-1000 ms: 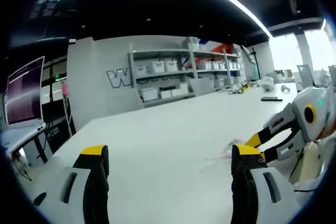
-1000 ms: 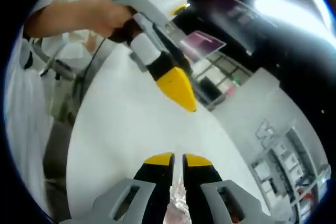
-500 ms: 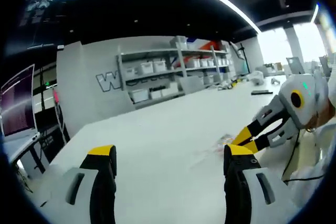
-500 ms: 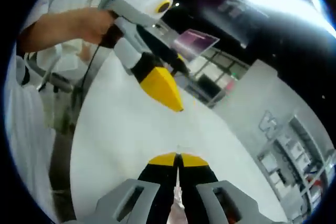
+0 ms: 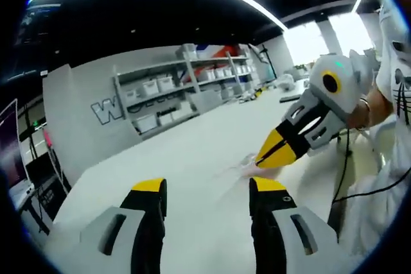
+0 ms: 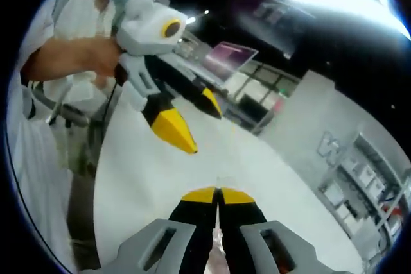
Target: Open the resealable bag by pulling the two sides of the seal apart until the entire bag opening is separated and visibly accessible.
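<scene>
Yellow-tipped jaws of the right tool point(image 6: 217, 195) are pinched flat on the thin, clear, crinkly plastic resealable bag point(image 6: 216, 256), low centre of the right gripper view. Left tool point(image 5: 207, 188) gapes wide over the smooth white tabletop point(image 5: 192, 158), holding nothing.

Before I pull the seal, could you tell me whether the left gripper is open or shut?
Open: the left gripper has its yellow-tipped jaws apart, with bare table between.

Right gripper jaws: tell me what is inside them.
In the right gripper view, the jaws are closed on a thin edge of the clear bag. The left gripper view shows the bag trailing onto the white table. The seal itself is covered.
</scene>
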A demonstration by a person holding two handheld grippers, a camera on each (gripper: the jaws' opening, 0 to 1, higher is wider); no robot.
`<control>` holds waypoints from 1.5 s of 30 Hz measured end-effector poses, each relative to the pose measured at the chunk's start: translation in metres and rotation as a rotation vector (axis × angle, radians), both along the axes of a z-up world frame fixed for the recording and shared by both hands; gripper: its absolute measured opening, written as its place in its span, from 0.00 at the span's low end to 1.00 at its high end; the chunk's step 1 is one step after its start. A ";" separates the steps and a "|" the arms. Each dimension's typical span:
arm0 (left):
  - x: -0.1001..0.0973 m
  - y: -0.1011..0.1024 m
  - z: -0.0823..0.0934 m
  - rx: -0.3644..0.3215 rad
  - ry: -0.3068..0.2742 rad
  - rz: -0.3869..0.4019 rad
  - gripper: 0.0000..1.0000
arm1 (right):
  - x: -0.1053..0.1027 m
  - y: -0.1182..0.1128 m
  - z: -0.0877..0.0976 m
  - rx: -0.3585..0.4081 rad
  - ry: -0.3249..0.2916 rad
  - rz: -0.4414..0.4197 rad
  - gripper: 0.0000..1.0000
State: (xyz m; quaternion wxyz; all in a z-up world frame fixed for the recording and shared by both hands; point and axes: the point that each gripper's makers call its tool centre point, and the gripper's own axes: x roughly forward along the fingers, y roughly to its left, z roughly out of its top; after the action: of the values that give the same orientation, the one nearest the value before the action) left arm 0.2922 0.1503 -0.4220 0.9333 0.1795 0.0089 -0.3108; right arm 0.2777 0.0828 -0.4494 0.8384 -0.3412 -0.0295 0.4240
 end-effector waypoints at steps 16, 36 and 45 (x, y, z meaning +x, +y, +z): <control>-0.007 -0.020 -0.001 0.158 -0.093 -0.077 0.36 | -0.002 -0.005 0.006 0.055 0.022 0.002 0.00; -0.002 -0.030 -0.008 0.290 -0.167 -0.082 0.27 | 0.000 -0.011 0.010 0.092 0.034 -0.003 0.00; 0.002 -0.035 -0.004 0.330 -0.219 -0.087 0.23 | 0.001 -0.012 0.011 0.101 0.035 -0.004 0.00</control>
State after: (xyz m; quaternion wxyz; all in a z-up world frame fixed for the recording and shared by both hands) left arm 0.2938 0.1153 -0.4255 0.8722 0.3631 -0.0495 -0.3240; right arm 0.2785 0.0704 -0.4382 0.8557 -0.2912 -0.0354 0.4264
